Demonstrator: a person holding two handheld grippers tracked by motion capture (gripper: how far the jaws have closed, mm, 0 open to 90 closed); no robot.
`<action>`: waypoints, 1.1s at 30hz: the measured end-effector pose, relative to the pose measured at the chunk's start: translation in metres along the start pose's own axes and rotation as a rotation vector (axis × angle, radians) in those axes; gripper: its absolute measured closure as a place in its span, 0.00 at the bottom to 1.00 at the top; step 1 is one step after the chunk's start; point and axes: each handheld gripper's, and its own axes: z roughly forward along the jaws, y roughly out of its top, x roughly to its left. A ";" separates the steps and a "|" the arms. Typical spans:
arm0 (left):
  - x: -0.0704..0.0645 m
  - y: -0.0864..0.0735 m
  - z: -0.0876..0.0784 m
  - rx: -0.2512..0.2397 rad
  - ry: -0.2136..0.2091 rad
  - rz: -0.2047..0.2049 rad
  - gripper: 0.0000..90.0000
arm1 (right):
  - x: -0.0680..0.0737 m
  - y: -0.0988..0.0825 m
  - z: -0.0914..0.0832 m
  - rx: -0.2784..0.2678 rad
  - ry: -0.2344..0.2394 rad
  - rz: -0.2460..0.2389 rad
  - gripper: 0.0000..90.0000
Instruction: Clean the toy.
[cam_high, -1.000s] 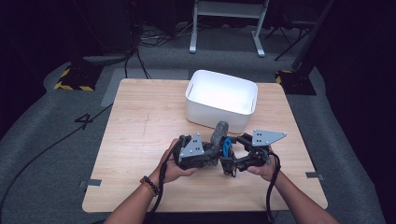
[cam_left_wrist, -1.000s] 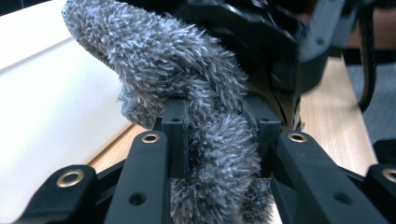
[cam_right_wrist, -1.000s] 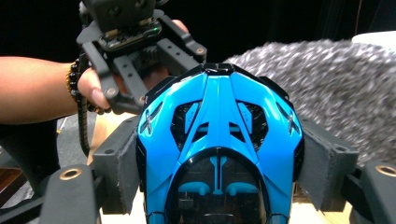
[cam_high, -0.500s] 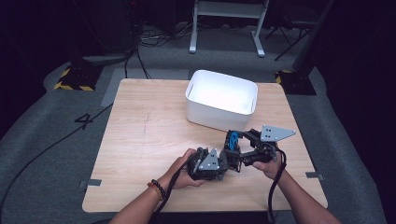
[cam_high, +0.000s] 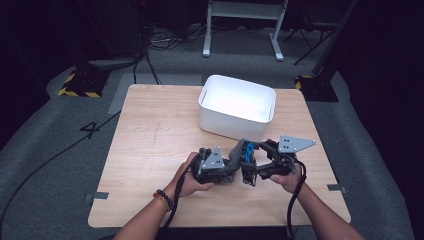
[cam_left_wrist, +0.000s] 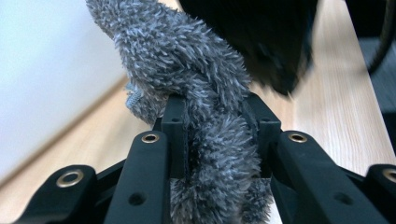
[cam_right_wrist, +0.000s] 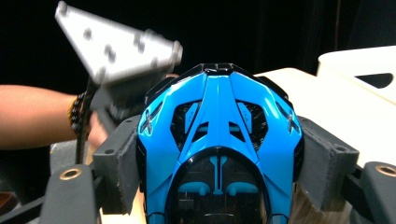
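Meanwhile, our left gripper (cam_left_wrist: 215, 121) clamped a grey fluffy cloth (cam_left_wrist: 205, 93), which ran up between its jaws | our right gripper (cam_right_wrist: 219, 158) pinched a blue toy car (cam_right_wrist: 218, 149) between its pads, nose pointing away | both met over the wooden table (cam_high: 150, 130), white bin (cam_high: 237, 107) just beyond the jaws.

White bin (cam_high: 235, 116) blocks ahead (table's (cam_high: 150, 130) left lies open).

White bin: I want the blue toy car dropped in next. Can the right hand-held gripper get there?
Probably yes. The right hand-held gripper grips the blue toy car just before the open white bin, nothing between them.
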 end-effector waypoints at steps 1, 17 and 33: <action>0.002 0.001 -0.004 -0.017 0.020 -0.007 0.75 | 0.001 -0.001 0.002 0.005 0.002 -0.001 0.29; -0.015 0.009 -0.013 -0.122 -0.063 0.053 0.75 | 0.003 -0.005 0.002 0.027 -0.002 -0.005 0.29; -0.031 0.005 0.015 -0.007 -0.138 0.126 0.76 | -0.008 0.001 -0.013 -0.038 -0.013 0.045 0.29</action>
